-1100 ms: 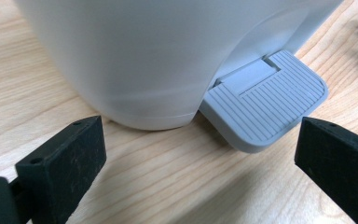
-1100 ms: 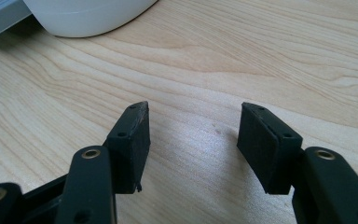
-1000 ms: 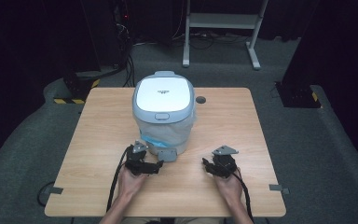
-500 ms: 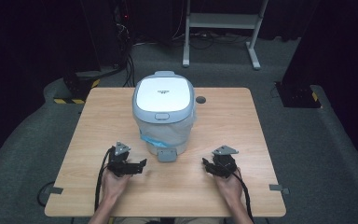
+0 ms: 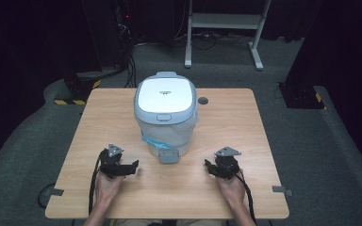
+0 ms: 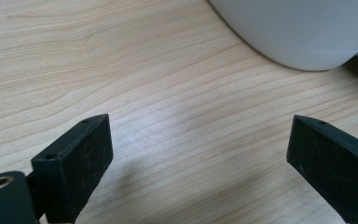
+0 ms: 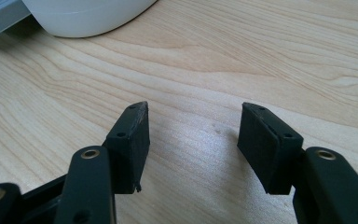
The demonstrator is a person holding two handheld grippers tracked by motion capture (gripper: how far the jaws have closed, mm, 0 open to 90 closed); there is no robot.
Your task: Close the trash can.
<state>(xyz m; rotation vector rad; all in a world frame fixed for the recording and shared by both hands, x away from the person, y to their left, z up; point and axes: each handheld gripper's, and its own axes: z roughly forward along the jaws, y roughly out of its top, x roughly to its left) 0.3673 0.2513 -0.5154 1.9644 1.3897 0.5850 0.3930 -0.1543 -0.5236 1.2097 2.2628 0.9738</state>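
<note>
Small white pedal bin (image 5: 166, 115) stands mid-table, lid down, a clear liner bunched under the rim with a blue strip showing. Grey foot pedal (image 5: 168, 156) juts from its base toward the person, lying between the two grippers and a little ahead of their fingertips.

Left gripper (image 5: 131, 166): jaws have just been closing but stand well apart, nothing between them, only bare table (image 5: 226, 122). Bin's base sits ahead and to the right of its fingers (image 6: 77, 161), near but not touching.

Right gripper (image 5: 209, 167): jaws part open, empty. Bin's curved base lies ahead and left of its fingers (image 7: 133, 140), apart.

Handling, as a guess: thin plastic shell, light if empty, smooth and rounded, so prone to slide or tip under a one-sided push. Best purchase looks to be the pedal or the lid's front lip; the body is too wide for either jaw span.

Hard to tell: the bin's contents, the hinge side, and whether the liner is loose.
</note>
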